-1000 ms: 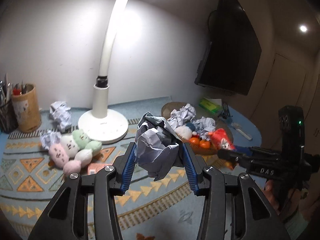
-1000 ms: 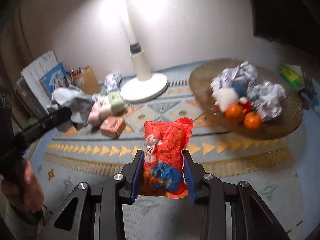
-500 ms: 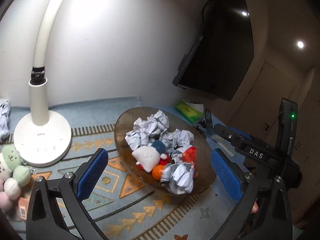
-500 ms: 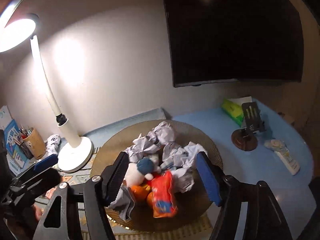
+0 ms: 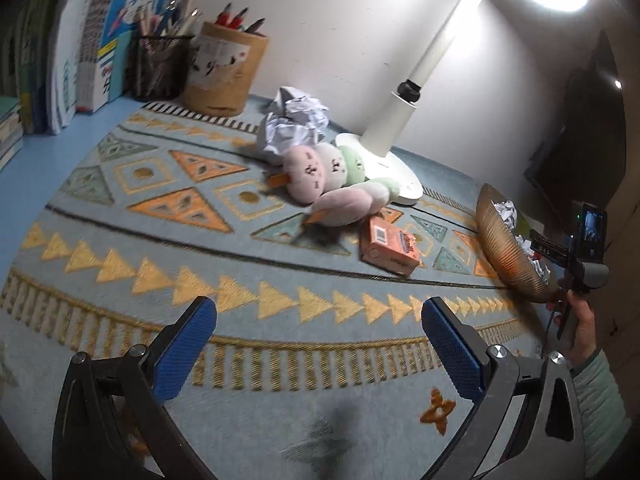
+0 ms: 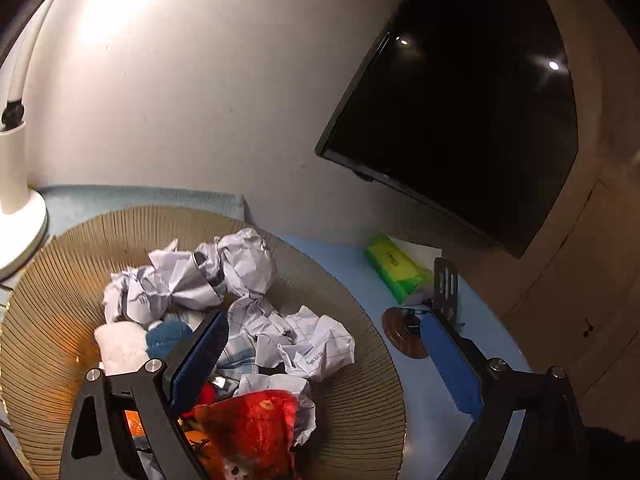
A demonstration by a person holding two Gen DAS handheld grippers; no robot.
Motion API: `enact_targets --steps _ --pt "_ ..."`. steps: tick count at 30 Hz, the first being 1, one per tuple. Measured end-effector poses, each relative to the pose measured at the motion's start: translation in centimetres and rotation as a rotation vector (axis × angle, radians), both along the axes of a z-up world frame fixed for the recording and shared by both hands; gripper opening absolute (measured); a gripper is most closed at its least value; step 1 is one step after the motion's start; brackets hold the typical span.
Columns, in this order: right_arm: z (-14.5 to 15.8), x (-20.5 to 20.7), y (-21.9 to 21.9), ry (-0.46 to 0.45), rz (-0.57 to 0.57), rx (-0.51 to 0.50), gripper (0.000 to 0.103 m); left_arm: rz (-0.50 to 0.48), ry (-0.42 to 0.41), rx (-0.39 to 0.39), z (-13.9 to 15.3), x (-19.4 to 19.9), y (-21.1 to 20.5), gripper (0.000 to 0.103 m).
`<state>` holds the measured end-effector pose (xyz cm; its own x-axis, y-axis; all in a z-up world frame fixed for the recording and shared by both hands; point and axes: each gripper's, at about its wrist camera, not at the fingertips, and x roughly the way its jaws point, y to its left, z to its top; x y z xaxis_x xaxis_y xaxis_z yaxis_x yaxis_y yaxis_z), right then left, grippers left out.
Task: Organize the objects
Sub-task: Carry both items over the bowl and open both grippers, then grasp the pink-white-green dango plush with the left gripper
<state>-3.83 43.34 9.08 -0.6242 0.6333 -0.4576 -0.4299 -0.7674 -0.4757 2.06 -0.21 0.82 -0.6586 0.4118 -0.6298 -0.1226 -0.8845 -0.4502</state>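
Both grippers gape empty: the right gripper [image 6: 324, 360] hangs over the filled bowl [image 6: 360, 280], while the left gripper [image 5: 318, 344], nearer, faces the box [image 5: 388, 250] ahead and slightly right, plushies [image 5: 332, 184] beyond

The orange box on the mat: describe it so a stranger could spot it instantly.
Find the white desk lamp standing on the patterned mat. Just in front of its base lies a heap of pastel plush toys; the orange box lies flat beside them, toward the bowl. It is the only hard-edged, rectangular thing there.
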Motion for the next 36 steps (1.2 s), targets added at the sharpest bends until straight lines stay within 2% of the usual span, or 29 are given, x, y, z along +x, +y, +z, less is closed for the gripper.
enact_targets --steps 2,3,5,8,13,15,16,17,18,19,21,22,23,24,27,31,34,36 --pt "-0.1 0.3 0.1 -0.008 0.009 -0.011 0.096 0.029 -0.018 0.095 -0.2 0.4 -2.1 0.102" --pt "0.1 0.7 0.1 -0.006 0.000 -0.017 0.096 0.047 -0.009 0.118 -0.2 0.7 -2.9 0.102" --pt "0.6 1.9 -0.1 -0.004 -0.018 -0.034 0.096 0.077 0.014 0.116 -0.2 1.3 -3.8 0.102" --pt "1.1 4.7 -1.0 0.013 -0.019 -0.036 0.096 0.061 0.014 0.141 -0.5 1.5 -3.8 0.102" --pt "1.0 5.4 -3.1 -0.029 -0.005 0.049 0.094 0.001 0.017 0.091 -0.1 1.8 -2.5 0.102" --pt "2.9 6.7 -5.0 0.032 -0.009 0.070 0.093 -0.035 0.019 0.102 0.1 1.9 -2.3 0.102" --pt "4.1 7.7 -6.5 0.073 0.017 0.079 0.093 -0.054 0.010 0.117 0.2 1.7 -2.2 0.102" --pt "5.4 8.7 -8.3 0.103 0.058 0.075 0.099 -0.076 0.000 0.137 0.3 1.3 -2.3 0.102" --pt "6.4 9.4 -10.1 0.114 0.116 0.041 0.103 -0.103 -0.017 0.161 0.5 0.7 -2.3 0.102" --pt "7.1 9.9 -11.9 0.108 0.200 -0.030 0.103 -0.150 -0.055 0.199 0.5 -0.2 -2.2 0.102" --pt "7.2 10.3 -15.6 0.025 0.409 -0.220 0.103 -0.266 -0.169 0.338 0.0 -2.3 -2.0 0.102" --pt "6.6 10.1 -17.7 -0.024 0.483 -0.282 0.103 -0.301 -0.208 0.399 -0.2 -3.2 -2.0 0.102" --pt "5.6 9.8 -19.6 -0.070 0.533 -0.311 0.103 -0.306 -0.212 0.425 -0.1 -4.0 -2.1 0.102" --pt "4.2 9.3 -21.5 -0.120 0.570 -0.318 0.103 -0.291 -0.193 0.411 0.3 -4.7 -2.2 0.102" --pt "-0.2 7.2 -25.4 -0.218 0.618 -0.307 0.103 -0.246 -0.112 0.256 1.8 -7.1 -1.2 0.102" --pt "-4.4 3.6 -27.1 -0.310 0.698 -0.412 0.103 -0.372 -0.044 0.171 3.7 -10.4 2.4 0.102" --pt "-5.3 1.5 -27.1 -0.315 0.718 -0.449 0.103 -0.472 -0.024 0.076 4.0 -12.5 5.0 0.102" --pt "-5.4 0.4 -26.6 -0.334 0.774 -0.504 0.103 -0.509 -0.020 0.053 3.3 -13.6 5.7 0.100"
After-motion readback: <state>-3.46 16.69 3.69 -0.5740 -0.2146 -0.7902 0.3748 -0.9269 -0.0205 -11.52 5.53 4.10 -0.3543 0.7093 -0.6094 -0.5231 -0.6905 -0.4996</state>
